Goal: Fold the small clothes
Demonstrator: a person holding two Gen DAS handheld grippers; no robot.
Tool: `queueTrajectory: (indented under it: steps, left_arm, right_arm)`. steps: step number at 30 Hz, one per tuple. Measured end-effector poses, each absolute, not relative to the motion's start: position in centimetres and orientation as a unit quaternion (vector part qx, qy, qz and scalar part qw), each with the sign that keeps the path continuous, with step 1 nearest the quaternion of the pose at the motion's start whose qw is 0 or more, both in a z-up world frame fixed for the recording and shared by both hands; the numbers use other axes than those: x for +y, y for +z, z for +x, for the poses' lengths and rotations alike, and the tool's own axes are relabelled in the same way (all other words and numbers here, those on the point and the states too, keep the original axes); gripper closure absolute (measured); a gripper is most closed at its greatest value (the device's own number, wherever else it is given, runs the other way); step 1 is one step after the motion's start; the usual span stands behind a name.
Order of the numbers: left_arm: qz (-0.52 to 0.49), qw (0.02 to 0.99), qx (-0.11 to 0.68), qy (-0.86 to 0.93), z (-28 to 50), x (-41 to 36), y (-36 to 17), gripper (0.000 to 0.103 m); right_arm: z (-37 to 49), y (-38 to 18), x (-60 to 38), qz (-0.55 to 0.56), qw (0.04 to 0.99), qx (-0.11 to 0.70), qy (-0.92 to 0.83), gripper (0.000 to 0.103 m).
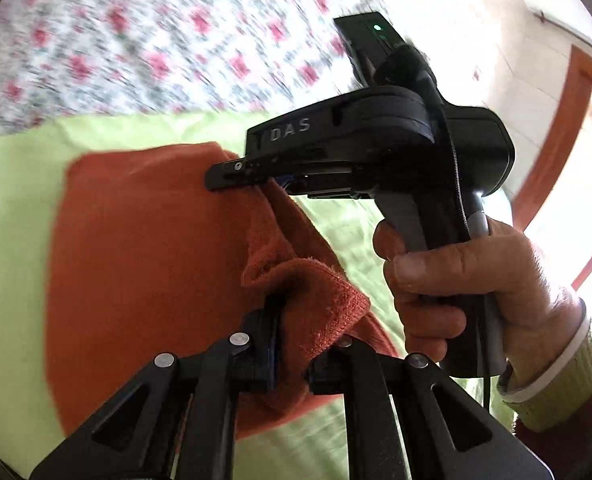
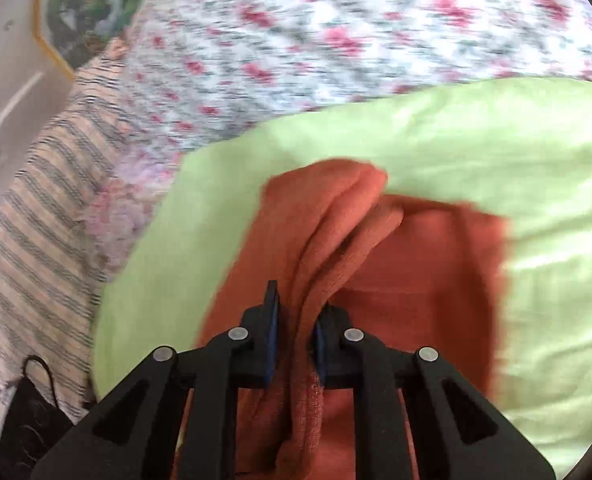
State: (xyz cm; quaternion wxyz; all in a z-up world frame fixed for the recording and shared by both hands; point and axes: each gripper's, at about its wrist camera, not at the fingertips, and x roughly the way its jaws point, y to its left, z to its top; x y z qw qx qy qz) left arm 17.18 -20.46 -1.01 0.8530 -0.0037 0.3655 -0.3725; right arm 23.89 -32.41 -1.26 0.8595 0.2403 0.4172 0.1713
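Note:
A rust-orange knit garment [image 1: 148, 264] lies on a light green sheet [image 1: 12, 208]. In the left wrist view my left gripper [image 1: 292, 344] is shut on a bunched corner of the garment, lifted off the sheet. Farther along the same edge, my right gripper [image 1: 232, 174] pinches the cloth, held by a person's hand [image 1: 456, 280]. In the right wrist view the orange garment [image 2: 416, 272] rises in a thick fold between the pads of the right gripper [image 2: 296, 340], which press on it. The rest of the garment lies flat on the green sheet [image 2: 496, 140].
A floral bedspread [image 2: 336, 40] lies beyond the green sheet. A striped blanket [image 2: 44, 208] runs along the left, with a black object [image 2: 28, 412] at its near end. A wooden door frame [image 1: 556, 152] stands at the right.

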Motion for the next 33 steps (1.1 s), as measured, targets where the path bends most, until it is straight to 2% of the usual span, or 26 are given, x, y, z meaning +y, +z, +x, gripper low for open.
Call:
queueTrajectory:
  steps: [6, 10, 14, 17, 18, 20, 22, 23, 24, 25, 26, 27, 33]
  left_arm:
    - [0.013, 0.840, 0.387, -0.381, 16.4, -23.1, -3.1, 0.094]
    - [0.000, 0.834, 0.393, -0.386, 16.9, -22.9, -3.4, 0.094]
    - [0.013, 0.824, 0.406, -0.395, 17.2, -24.0, -4.2, 0.091]
    - [0.019, 0.817, 0.412, -0.402, 16.9, -23.7, -4.5, 0.083]
    - [0.018, 0.814, 0.415, -0.407, 16.8, -23.3, -4.3, 0.077]
    - [0.012, 0.808, 0.419, -0.414, 16.3, -21.8, -3.8, 0.058]
    - [0.004, 0.811, 0.420, -0.407, 15.8, -19.7, -3.4, 0.044]
    - [0.000, 0.813, 0.420, -0.403, 16.0, -18.5, -3.2, 0.041]
    - [-0.008, 0.819, 0.419, -0.392, 16.1, -16.9, -2.9, 0.037]
    - [-0.014, 0.822, 0.421, -0.382, 16.5, -15.7, -2.8, 0.030]
    - [-0.022, 0.826, 0.423, -0.371, 16.9, -14.5, -2.7, 0.028]
    - [-0.035, 0.831, 0.425, -0.358, 17.7, -12.8, -2.6, 0.025]
    - [-0.106, 0.823, 0.474, -0.296, 23.9, -7.2, -4.7, 0.021]
  right_arm:
    - [22.5, -5.8, -36.0, 0.252, 0.845, 0.454, 0.126, 0.087]
    - [22.1, -5.0, -37.1, 0.245, 0.859, 0.432, 0.127, 0.087]
    - [22.1, -5.8, -37.1, 0.224, 0.862, 0.442, 0.104, 0.087]
    - [22.0, -7.2, -36.9, 0.225, 0.857, 0.453, 0.094, 0.087]
    - [21.7, -7.4, -37.0, 0.229, 0.858, 0.451, 0.093, 0.087]
    - [21.3, -7.3, -37.2, 0.233, 0.860, 0.446, 0.088, 0.087]
    - [20.8, -6.8, -37.2, 0.232, 0.860, 0.446, 0.082, 0.079]
    - [20.3, -6.4, -37.2, 0.232, 0.862, 0.444, 0.077, 0.073]
    - [19.7, -5.9, -37.3, 0.234, 0.866, 0.436, 0.075, 0.056]
    - [19.4, -5.7, -37.4, 0.239, 0.867, 0.430, 0.075, 0.034]
    - [18.8, -5.5, -37.5, 0.247, 0.869, 0.422, 0.075, 0.026]
    - [18.2, -5.3, -37.8, 0.256, 0.871, 0.413, 0.077, 0.022]
    - [17.7, -6.8, -37.4, 0.282, 0.851, 0.433, 0.093, 0.022]
